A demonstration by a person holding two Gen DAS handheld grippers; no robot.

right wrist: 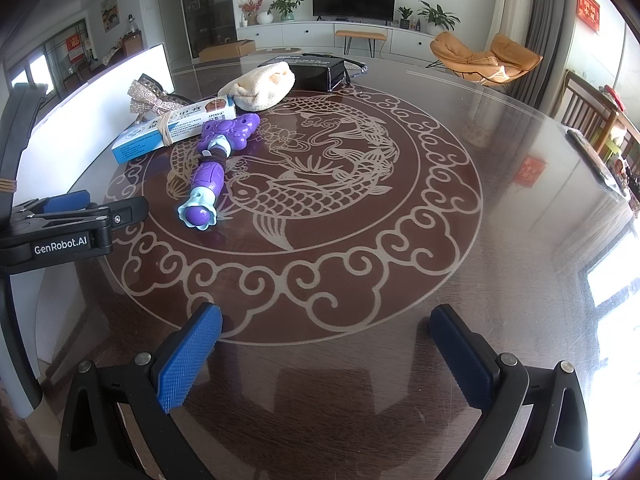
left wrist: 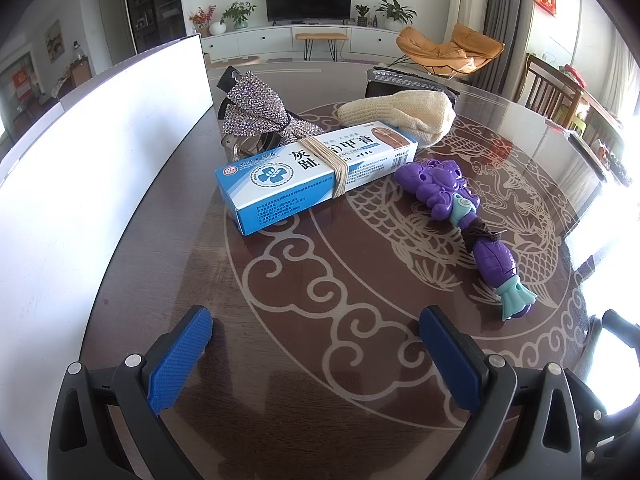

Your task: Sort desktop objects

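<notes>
Down at the near edge of the tabletop [right wrist: 500, 208], your two grippers sit low with nothing in them. Your left gripper [left wrist: 316, 344] has its blue ribbed fingers [left wrist: 180, 360] spread wide over bare glass, and your right gripper [right wrist: 326, 344] is spread just as wide, empty as well. By my reading, the sorting has barely begun: every object sits bunched in one loose cluster at the left of the table, nothing visibly set apart.

The surface is dark, glossy and reflective, with a pale fish-and-cloud pattern under the sheen, so expect things to slide.

Nearest to you is the purple toy [left wrist: 460, 216], hard moulded plastic, long and knobbly, with teal flared ends and a dark cord wound round its narrow waist. Just beyond it lies the blue-and-white ointment box [left wrist: 304, 180], a long cardboard carton with crisp edges, bound by several turns of tan rubber band [left wrist: 332, 168]. Its far end rests against the things behind.

Touching that box on the left is a rhinestone bow [left wrist: 256, 116], glittery and faceted, with something metallic tucked beneath that I can't identify. To its right, the cream knitted glove [left wrist: 400, 116], soft and slumped, ribbed in texture. Furthest back, a black glossy packet [right wrist: 316, 70] lies flat behind the glove. A white panel [left wrist: 80, 184] runs along the left side.
</notes>
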